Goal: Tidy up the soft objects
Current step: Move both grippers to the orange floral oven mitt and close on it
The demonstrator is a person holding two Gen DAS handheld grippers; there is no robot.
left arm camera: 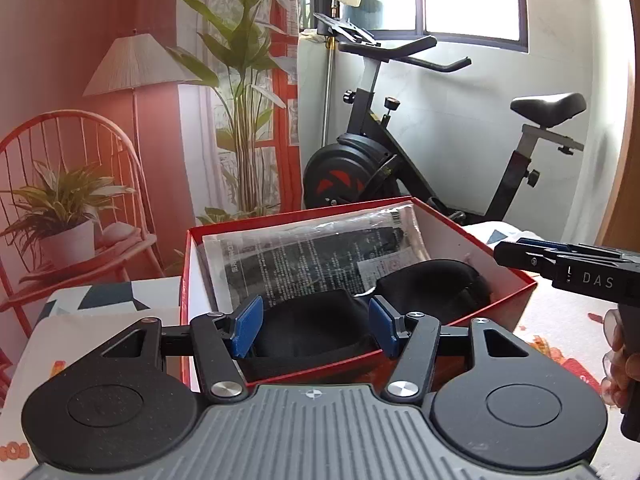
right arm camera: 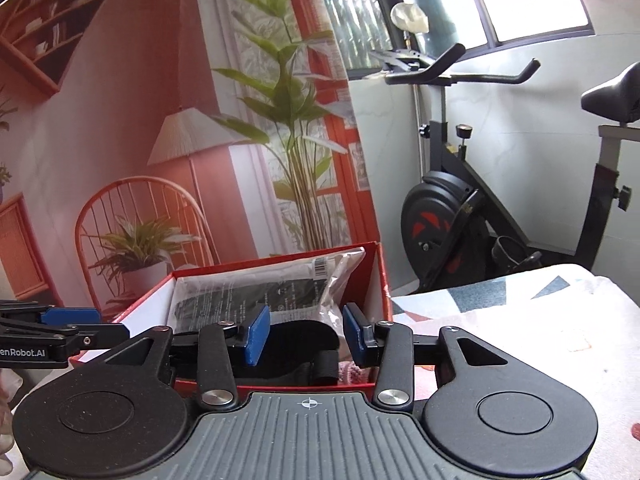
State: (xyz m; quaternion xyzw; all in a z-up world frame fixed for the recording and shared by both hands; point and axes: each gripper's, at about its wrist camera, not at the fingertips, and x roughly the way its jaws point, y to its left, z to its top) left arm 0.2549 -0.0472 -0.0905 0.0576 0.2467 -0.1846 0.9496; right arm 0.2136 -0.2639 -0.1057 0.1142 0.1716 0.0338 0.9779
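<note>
An open red box (left arm camera: 496,256) with white inner walls sits on a patterned cloth. Inside lie a clear plastic packet (left arm camera: 312,252) with a dark item in it and black soft fabric pieces (left arm camera: 320,324). My left gripper (left arm camera: 316,326) is open at the box's near rim, its blue pads either side of the black fabric, not gripping it. My right gripper (right arm camera: 306,334) is open at the box's (right arm camera: 382,280) near edge, with black fabric (right arm camera: 304,340) and the packet (right arm camera: 256,292) beyond it. Each gripper shows in the other's view, the right one (left arm camera: 560,264) and the left one (right arm camera: 60,332).
The box rests on a surface covered with a geometric-print cloth (right arm camera: 520,312). A black exercise bike (left arm camera: 400,160) stands behind by a window. A wall backdrop with a printed chair, lamp and plants (left arm camera: 120,140) is to the left. Something pink (right arm camera: 352,372) lies by the box.
</note>
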